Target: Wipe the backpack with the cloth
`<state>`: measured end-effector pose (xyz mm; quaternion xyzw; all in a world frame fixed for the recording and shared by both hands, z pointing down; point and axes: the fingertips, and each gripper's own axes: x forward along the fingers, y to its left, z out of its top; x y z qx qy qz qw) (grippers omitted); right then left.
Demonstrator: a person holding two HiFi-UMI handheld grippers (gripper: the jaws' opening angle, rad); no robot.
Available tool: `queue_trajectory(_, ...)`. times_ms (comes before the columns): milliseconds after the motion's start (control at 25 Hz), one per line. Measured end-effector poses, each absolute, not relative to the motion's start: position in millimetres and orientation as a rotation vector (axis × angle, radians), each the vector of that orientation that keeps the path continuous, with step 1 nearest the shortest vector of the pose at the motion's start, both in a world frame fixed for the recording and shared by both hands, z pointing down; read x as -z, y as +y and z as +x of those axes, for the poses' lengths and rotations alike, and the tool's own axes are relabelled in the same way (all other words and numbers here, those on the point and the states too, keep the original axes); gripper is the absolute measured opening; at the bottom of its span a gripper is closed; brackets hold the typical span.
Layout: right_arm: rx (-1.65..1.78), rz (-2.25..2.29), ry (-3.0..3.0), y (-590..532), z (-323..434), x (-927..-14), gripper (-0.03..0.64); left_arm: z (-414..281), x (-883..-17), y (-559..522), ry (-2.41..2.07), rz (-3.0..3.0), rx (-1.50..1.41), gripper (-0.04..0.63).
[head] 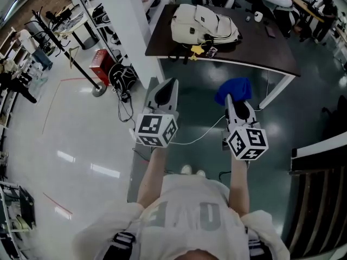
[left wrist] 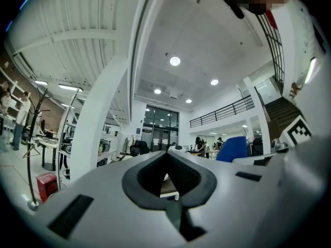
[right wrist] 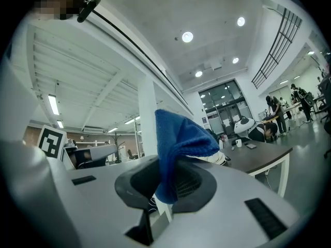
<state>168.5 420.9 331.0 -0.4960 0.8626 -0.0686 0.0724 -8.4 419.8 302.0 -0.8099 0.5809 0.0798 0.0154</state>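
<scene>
Standing back from the dark brown surface (head: 271, 56), the person holds both claws out in front, pointing toward it. The right claw (head: 230, 98) is squeezed tight on a blue fuzzy cloth (head: 234, 89). The right gripper view shows the cloth pinched between the two jaws. A soft bunch sticks up above them and a little bit hangs below. I think it is held by one edge like that so the loose part can rub on things.

The left claw (head: 169, 84) is closed too, but it has nothing in it. In the left gripper view its jaw tips touch each other and nothing sits between them. It is held beside the right claw, about level with it. Maybe it is ready to help hold the bag steady.

The cream-white fabric backpack (head: 203, 21) lies on the surface, toward its left side in the head view. It is well apart from both claws, and neither claw touches it. It lies with a wide side up, which gives lots of room to wipe.

I think no wiping has started. The next move looks like walking closer across the shiny dark floor (head: 198, 99), then bringing the cloth down onto the bag.
</scene>
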Motion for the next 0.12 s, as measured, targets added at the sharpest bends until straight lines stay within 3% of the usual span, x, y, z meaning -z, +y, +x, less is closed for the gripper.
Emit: queue_trajectory(120, 0.178, -1.464, 2.606, 426.9, 158.9, -326.4, 0.044, -11.4, -299.3, 426.8, 1.798, -2.511, -0.255, 0.002)
